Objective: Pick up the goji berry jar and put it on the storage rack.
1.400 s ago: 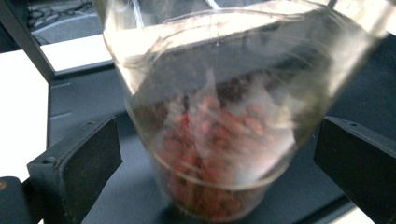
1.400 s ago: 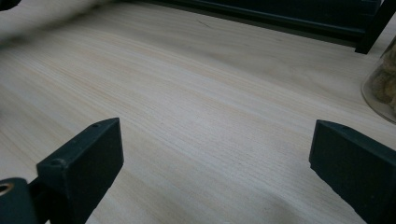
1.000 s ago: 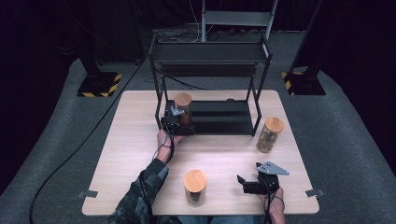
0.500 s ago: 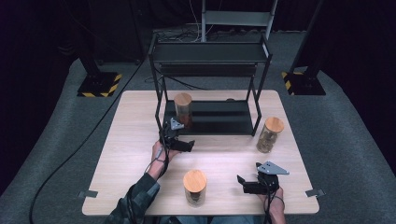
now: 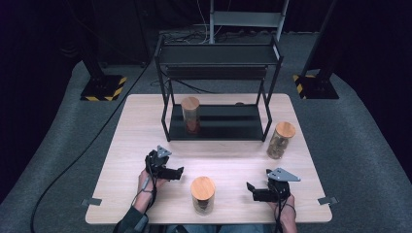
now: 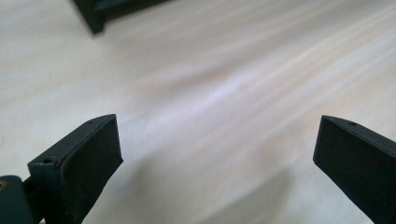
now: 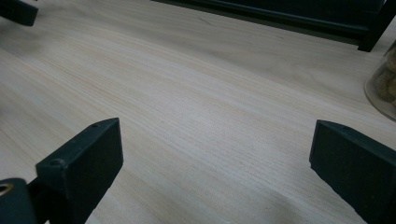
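So far one cork-lidded jar (image 5: 190, 114) stands on the lower shelf of the black rack (image 5: 219, 53), left end. Two jars left on the bench (image 5: 126, 145): one near the front edge (image 5: 202, 194), btwn both hands, and one w/ pale contents (image 5: 280, 140) just beside the rack's right leg. Left tool (image 5: 178, 171) is empty, jaws wide apart, pointing twd the front jar. Right tool (image 5: 252, 189) likewise spread, holding nothing. Roughly a third done, I'd judge; front jar looks next.
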Available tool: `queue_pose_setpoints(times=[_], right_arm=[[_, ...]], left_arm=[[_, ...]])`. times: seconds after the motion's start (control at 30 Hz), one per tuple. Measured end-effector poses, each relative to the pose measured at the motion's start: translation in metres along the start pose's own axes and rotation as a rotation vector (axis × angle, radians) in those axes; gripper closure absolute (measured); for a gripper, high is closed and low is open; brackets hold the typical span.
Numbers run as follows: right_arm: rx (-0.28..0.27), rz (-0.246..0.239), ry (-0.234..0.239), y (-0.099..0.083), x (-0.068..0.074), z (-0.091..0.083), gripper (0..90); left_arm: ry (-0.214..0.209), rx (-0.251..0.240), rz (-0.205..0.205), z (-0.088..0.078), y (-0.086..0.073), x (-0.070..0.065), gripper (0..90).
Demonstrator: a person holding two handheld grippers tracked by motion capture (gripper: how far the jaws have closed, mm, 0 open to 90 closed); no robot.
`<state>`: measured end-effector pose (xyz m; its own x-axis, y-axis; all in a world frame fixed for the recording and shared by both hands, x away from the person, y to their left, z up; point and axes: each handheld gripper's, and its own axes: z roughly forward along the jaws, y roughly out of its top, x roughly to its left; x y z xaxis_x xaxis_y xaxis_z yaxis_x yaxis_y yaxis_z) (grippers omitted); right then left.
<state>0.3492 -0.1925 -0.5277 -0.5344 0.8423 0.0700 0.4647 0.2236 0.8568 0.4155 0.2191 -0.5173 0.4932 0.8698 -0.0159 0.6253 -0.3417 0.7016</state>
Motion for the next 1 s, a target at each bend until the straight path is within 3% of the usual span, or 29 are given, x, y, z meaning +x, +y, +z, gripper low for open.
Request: queue_pose_setpoints(times=[0.03,0.13,0.43,0.6,0.77,1.0], right_arm=[[0.000,0.000,0.000,0.000,0.000,0.000,2.2],[0.001,0.001,-0.001,0.000,0.000,0.000,2.2],[0.007,0.001,-0.001,0.000,0.000,0.001,2.2],[0.010,0.002,-0.002,0.000,0.000,0.001,2.2],[0.010,0.001,-0.003,0.000,0.000,0.001,2.2],[0.015,0.002,-0.004,0.001,0.000,0.001,2.2]], left_arm=[[0.013,0.009,-0.018,-0.005,-0.011,0.001,0.5],[0.038,0.019,-0.033,-0.013,-0.024,0.002,0.5],[0.092,0.019,-0.072,-0.032,-0.049,0.003,0.2],[0.110,0.016,-0.084,-0.036,-0.054,0.005,0.7],[0.128,-0.019,-0.097,-0.038,-0.061,0.004,0.4],[0.129,-0.019,-0.098,-0.039,-0.062,0.004,0.3]])
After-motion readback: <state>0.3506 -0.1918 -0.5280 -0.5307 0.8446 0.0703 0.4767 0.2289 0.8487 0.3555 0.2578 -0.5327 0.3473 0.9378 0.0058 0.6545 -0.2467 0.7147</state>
